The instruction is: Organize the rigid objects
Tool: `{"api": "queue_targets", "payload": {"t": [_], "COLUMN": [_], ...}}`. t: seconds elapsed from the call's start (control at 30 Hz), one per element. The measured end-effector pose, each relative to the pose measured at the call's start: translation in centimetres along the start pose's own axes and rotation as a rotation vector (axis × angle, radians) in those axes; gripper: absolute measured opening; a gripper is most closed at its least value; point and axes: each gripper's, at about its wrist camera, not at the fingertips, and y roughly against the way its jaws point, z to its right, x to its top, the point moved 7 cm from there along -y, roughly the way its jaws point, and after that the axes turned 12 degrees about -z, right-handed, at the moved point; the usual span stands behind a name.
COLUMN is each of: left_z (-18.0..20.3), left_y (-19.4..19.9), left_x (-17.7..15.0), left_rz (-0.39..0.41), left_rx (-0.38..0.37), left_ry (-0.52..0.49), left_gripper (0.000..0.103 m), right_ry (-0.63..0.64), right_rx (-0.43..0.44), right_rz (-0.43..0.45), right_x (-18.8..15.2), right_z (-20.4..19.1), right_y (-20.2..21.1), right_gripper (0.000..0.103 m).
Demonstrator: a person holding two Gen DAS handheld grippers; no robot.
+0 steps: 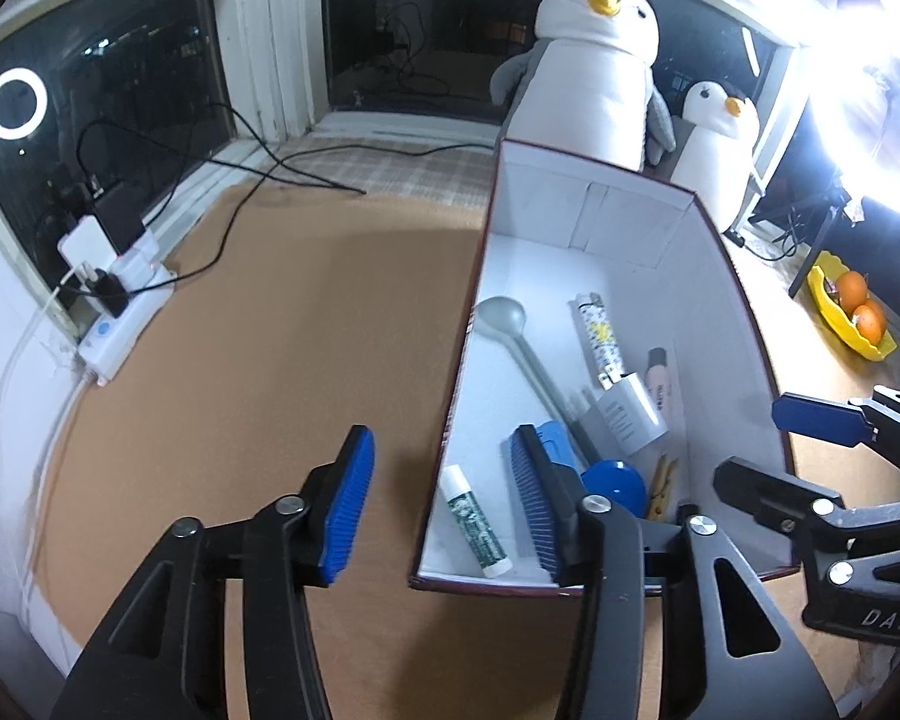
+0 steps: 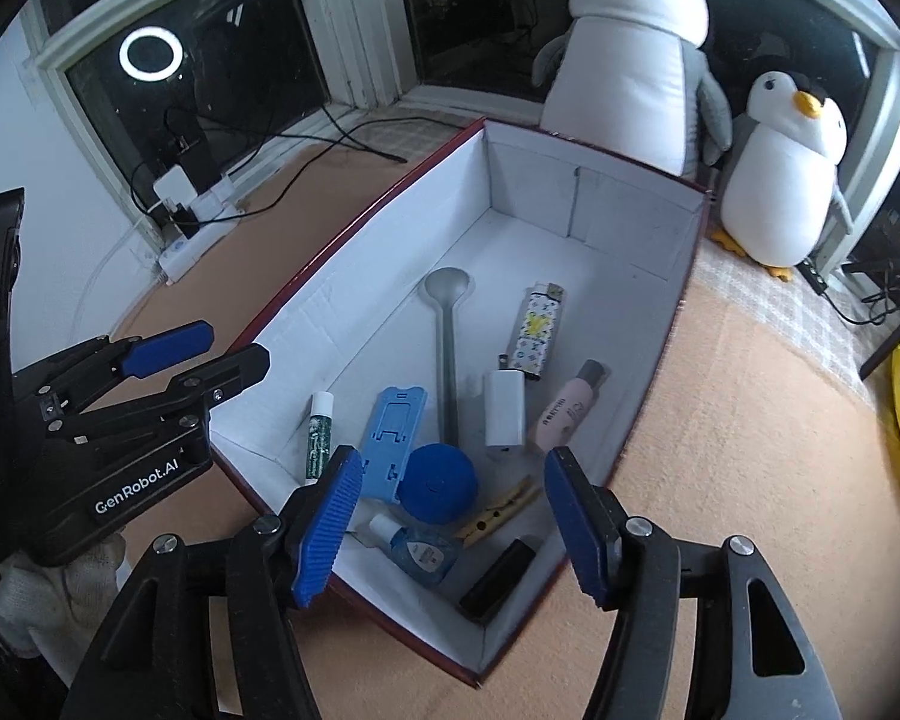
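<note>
While both grippers hung over the near end of the white-lined, red-edged cardboard box (image 2: 390, 228), each was spread wide and gripped nothing: the left gripper (image 1: 441, 504) straddled the box's left wall, and the right gripper (image 2: 450, 531) stood over the near corner. Both views showed the grey plastic spoon (image 2: 447, 354), the patterned lighter (image 2: 537, 330), the white charger block (image 2: 503, 411), the pink tube (image 2: 567, 411), the green-and-white lip balm stick (image 1: 474, 522), the light blue phone stand (image 2: 390, 435), the round blue cap (image 2: 438, 480) and the yellow wooden clothespin (image 2: 501, 510), all lying inside the box. Only the right wrist view showed the small clear-blue bottle (image 2: 417, 549) and the black rectangular case (image 2: 498, 576) in the near corner. Only the left wrist view showed oranges in a yellow tray (image 1: 834, 306) off to the right on the tan table (image 1: 300, 330). Two plush penguins (image 2: 630, 60) stood behind the box.
</note>
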Motion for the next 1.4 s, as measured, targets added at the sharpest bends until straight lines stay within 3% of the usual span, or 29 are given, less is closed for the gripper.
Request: {"api": "queue_targets", "payload": {"t": [0.53, 0.7, 1.4], "left_z": [3.9, 4.6, 5.6], "left_y": [5.7, 7.0, 8.7], "left_x": [-0.9, -1.3, -1.8], "left_rz": [0.094, 0.113, 0.143], "left_rx": [-0.013, -0.02, -0.032], "left_ry": [-0.063, -0.07, -0.091], "left_gripper": [0.067, 0.075, 0.075], "right_ry": [-0.146, -0.163, -0.189], "right_rx": [-0.054, -0.093, -0.122], "right_rz": [0.197, 0.247, 0.286], "right_x": [-4.0, -5.2, -6.2], "right_z": [5.0, 5.3, 5.5], "right_y": [7.9, 9.7, 11.3], "right_gripper": [0.073, 0.083, 0.086]}}
